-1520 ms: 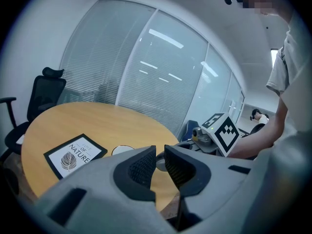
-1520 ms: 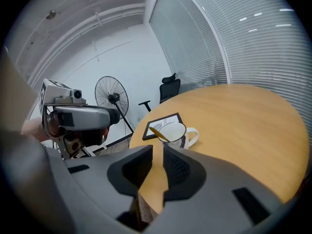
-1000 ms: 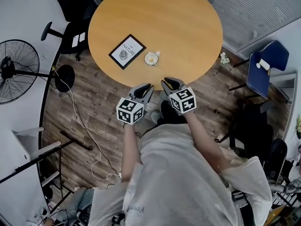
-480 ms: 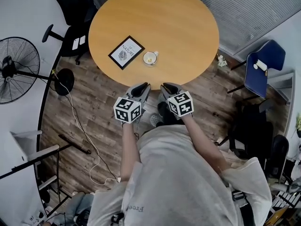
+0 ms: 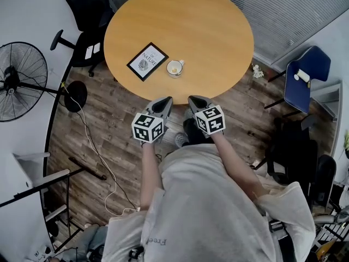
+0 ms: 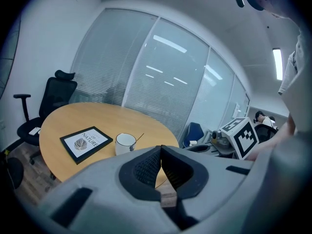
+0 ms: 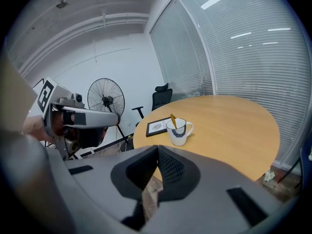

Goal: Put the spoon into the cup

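A white cup [image 5: 175, 68] stands on the round wooden table [image 5: 207, 31] near its front edge. The cup [image 7: 179, 130] holds a spoon [image 7: 173, 121] whose handle leans out over the rim; the same cup [image 6: 125, 143] and thin spoon handle [image 6: 139, 137] show in the left gripper view. Both grippers hang off the table's near side, above the floor. The left gripper [image 5: 165, 101] is shut with nothing in it, and so is the right gripper [image 5: 193, 99]. Their tips meet in the left gripper [image 6: 161, 148] and right gripper [image 7: 157, 147] views.
A framed print [image 5: 147, 60] lies left of the cup. A black office chair [image 5: 87, 15] stands at the table's far left, a standing fan [image 5: 19, 81] with a floor cable at left, a blue chair [image 5: 305, 75] at right. Glass walls with blinds lie behind the table.
Both grippers drew back a little from the table edge toward the person, then held nearly still. Cup and spoon have not moved.
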A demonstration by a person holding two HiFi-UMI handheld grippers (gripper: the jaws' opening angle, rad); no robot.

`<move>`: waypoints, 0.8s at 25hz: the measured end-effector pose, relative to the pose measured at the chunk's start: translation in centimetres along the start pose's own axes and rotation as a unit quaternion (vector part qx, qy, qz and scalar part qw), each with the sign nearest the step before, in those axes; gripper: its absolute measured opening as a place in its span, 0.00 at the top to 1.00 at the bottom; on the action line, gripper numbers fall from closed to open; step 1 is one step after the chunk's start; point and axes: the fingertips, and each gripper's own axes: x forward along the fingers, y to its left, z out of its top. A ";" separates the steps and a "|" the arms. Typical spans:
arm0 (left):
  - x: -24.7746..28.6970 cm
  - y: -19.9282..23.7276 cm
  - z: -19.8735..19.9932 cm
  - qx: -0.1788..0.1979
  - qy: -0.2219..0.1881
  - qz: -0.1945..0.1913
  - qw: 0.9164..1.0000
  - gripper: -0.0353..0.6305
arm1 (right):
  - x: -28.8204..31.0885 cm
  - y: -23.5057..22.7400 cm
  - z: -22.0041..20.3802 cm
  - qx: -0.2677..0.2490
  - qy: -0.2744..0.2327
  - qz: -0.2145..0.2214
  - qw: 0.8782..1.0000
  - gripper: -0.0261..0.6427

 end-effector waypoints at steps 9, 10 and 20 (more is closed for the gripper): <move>-1.0 0.5 -0.3 -0.004 -0.003 0.006 1.000 0.94 | 0.2 0.7 0.5 0.002 -0.010 0.006 1.000 0.97; -1.0 0.6 -0.2 -0.005 -0.003 0.005 1.000 0.94 | 0.2 0.8 0.5 0.001 -0.011 0.007 1.000 0.97; -0.5 -0.1 0.0 -0.005 -0.006 -0.005 1.000 0.93 | -0.8 0.2 0.9 0.008 -0.026 -0.004 1.000 0.97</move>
